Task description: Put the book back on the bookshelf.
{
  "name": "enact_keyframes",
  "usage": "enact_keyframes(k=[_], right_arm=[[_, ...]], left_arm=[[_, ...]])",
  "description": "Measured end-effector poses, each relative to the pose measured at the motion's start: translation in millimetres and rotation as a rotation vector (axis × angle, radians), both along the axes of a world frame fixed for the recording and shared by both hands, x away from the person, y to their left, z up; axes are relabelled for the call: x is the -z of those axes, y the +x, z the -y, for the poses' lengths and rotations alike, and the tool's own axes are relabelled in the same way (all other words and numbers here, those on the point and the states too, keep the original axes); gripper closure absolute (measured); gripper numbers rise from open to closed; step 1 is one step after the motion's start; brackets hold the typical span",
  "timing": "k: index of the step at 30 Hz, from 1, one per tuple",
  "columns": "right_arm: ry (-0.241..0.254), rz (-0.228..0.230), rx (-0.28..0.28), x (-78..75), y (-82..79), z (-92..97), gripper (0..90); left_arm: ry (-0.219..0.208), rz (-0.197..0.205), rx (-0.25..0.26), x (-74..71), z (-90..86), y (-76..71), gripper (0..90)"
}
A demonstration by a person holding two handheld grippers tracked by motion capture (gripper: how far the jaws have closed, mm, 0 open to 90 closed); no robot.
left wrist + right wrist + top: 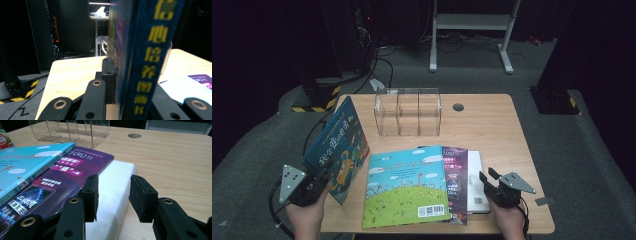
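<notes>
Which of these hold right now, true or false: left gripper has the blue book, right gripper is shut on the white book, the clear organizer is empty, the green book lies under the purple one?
1. The left gripper holds the blue book. True: its jaws are clamped on the book, which stands tilted off the table.
2. The right gripper is shut on the white book. False: its jaws stand open over that book's edge, not pressing it.
3. The clear organizer is empty. True: nothing stands in its compartments.
4. The green book lies under the purple book. False: the green one lies on top, overlapping the purple one.
</notes>
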State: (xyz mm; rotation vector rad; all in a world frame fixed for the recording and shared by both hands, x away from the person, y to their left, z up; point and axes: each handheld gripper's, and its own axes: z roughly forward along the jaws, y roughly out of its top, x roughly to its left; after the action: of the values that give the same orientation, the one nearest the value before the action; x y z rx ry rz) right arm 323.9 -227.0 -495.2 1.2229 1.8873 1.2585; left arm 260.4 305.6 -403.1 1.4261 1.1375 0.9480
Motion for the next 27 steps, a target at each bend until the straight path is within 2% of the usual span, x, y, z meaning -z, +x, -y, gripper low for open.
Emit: enact_keyframes(k=[3, 4, 8, 15, 21, 27], right_arm=[[-0.008, 0.000, -0.007, 1.7, 1.6, 0.2, 58.7], [-0.023, 0.004, -0.008, 2.5, 2.2, 0.5, 58.7], [-0.032, 0.009, -0.008, 3.7, 3.0, 1.7, 58.5], [0.001, 0.013, -0.003, 1.8, 2.2, 6.3, 58.8], [0.015, 0.021, 0.005, -2.0, 1.5, 8.5, 58.7], [0.023, 0.020, 0.004, -2.2, 0.4, 7.8, 58.8]], left_arm=[[0.037, -0.009, -0.006, -2.4, 3.1, 0.1, 81.6], [0.035, -0.010, -0.011, -2.5, 3.3, 0.2, 81.9], [0.023, -0.010, -0.032, -2.2, 3.0, -0.3, 82.5], [-0.005, -0.030, -0.066, -10.8, 6.0, 1.1, 83.0], [0.034, -0.044, -0.068, -23.0, 11.6, 7.3, 83.3], [0.039, -0.056, -0.062, -31.1, 12.5, 12.2, 83.3]])
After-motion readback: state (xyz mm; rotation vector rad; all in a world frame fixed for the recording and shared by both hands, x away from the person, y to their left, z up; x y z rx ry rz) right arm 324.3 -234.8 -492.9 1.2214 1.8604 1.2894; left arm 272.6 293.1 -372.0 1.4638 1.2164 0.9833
